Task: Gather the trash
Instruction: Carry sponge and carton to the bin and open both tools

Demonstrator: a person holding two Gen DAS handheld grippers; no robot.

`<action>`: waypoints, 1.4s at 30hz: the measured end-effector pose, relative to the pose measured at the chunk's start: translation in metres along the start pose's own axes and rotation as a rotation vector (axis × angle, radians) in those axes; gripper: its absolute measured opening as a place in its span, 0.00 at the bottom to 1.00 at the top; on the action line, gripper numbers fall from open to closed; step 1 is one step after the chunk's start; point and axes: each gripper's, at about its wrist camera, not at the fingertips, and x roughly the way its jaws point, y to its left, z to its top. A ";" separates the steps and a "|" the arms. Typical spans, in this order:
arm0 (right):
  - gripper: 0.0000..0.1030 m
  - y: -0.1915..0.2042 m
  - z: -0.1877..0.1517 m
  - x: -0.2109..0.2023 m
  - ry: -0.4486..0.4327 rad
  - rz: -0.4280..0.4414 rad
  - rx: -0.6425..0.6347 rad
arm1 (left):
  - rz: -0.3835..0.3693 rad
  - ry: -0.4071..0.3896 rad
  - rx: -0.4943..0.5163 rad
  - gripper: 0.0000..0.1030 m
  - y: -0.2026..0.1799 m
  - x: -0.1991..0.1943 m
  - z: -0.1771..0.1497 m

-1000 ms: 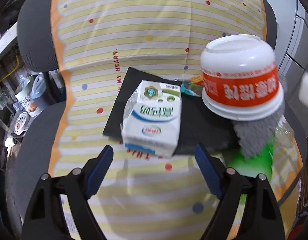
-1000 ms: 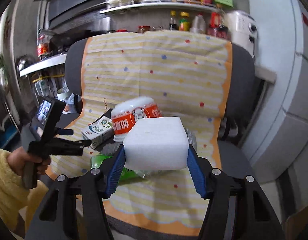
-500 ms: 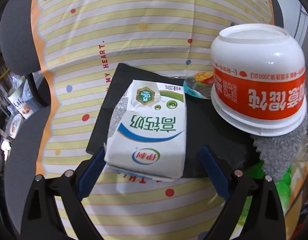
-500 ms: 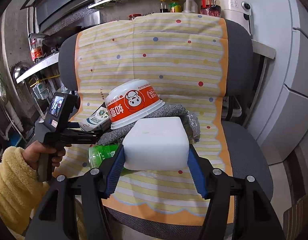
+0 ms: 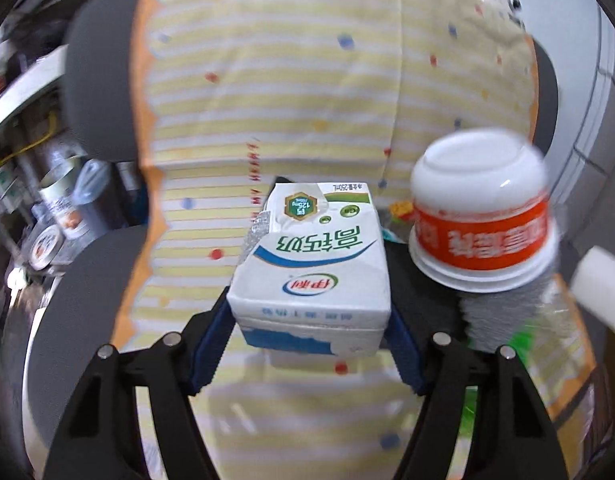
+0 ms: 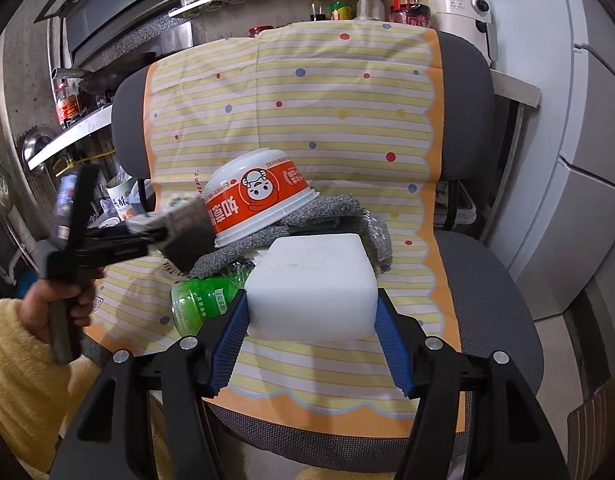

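Observation:
A white milk carton (image 5: 311, 264) sits between the blue pads of my left gripper (image 5: 307, 312), whose jaws are closing and press on both its sides. The right wrist view shows that gripper (image 6: 147, 236) holding the carton (image 6: 175, 205) above the seat. A blurred dark flat piece (image 6: 185, 240) is right under it. My right gripper (image 6: 311, 320) is shut on a white foam block (image 6: 311, 284). An upturned orange and white bowl (image 6: 259, 196) rests on a grey cloth (image 6: 327, 208). A green bottle (image 6: 203, 300) lies beside them.
All of it lies on a grey office chair (image 6: 487, 280) covered with a yellow striped cloth (image 6: 307, 112). A hand in a yellow sleeve (image 6: 59, 300) holds the left gripper. Kitchen shelves with bottles (image 6: 339, 4) stand behind, a white cabinet (image 6: 587, 160) to the right.
My left gripper went forward around the milk carton, closed on it and rose with it. The right gripper kept its hold on the foam block and stayed about where it was.

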 end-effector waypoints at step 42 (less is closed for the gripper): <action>0.62 -0.240 -0.234 -0.139 0.230 -0.616 0.566 | -0.626 0.076 0.589 0.67 -0.370 -0.104 -0.130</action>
